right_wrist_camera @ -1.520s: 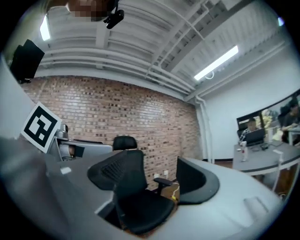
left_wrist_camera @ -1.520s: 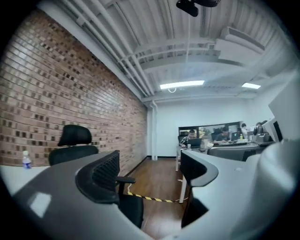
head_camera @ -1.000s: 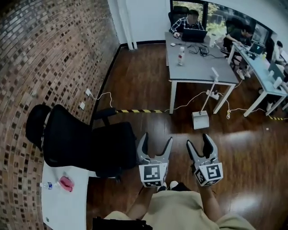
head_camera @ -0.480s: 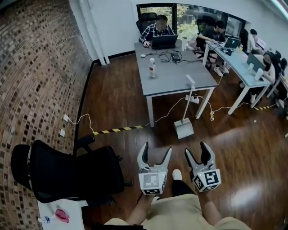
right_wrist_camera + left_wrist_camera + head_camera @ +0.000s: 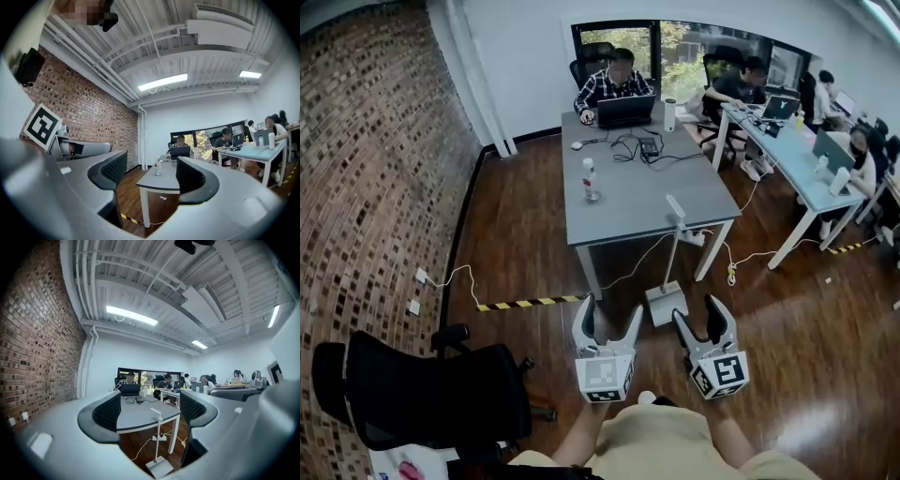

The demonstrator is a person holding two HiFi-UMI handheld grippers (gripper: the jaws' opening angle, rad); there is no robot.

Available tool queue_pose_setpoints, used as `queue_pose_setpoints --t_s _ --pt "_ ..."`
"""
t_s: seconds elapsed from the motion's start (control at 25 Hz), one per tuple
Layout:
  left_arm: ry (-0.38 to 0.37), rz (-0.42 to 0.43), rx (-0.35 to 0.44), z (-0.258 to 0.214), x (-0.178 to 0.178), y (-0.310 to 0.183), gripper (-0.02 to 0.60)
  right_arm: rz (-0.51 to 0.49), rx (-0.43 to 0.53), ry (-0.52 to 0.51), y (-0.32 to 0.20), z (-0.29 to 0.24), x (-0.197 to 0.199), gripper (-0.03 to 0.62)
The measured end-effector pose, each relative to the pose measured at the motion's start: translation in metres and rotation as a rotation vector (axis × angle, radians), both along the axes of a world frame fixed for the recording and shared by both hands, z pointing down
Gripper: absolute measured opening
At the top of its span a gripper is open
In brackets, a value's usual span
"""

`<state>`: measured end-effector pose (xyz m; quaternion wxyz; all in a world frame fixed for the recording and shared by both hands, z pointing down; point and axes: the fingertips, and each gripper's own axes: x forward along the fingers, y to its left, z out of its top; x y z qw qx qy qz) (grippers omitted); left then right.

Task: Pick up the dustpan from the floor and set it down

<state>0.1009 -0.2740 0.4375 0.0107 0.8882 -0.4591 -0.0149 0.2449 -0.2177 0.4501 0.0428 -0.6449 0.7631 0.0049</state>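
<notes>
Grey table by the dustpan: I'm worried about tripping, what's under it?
A white cable and a power strip lie on the wood floor; the tabletop hides the rest from above.

A dark wooden floor (image 5: 525,234) carries a white long-handled dustpan (image 5: 665,304) at the grey desk's (image 5: 637,202) near edge, yellow-black hazard tape (image 5: 525,303) to its left, and a black office chair (image 5: 431,401) at near left.

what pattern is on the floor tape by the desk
Black and yellow stripes along the tape, clearest in the head view.
</notes>
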Motion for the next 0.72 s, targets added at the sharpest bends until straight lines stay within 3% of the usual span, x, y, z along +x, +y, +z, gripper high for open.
queue_pose_setpoints --t_s 0.32,0.72 --pt "-0.067 -0.038 -0.072 0.024 0.027 -0.057 0.360 -0.023 -0.066 -0.081 -0.060 0.035 0.036 0.319" --pt "-0.079 0.109 -0.074 0.050 0.067 -0.160 0.360 0.033 -0.084 -0.081 -0.154 0.070 0.062 0.318"
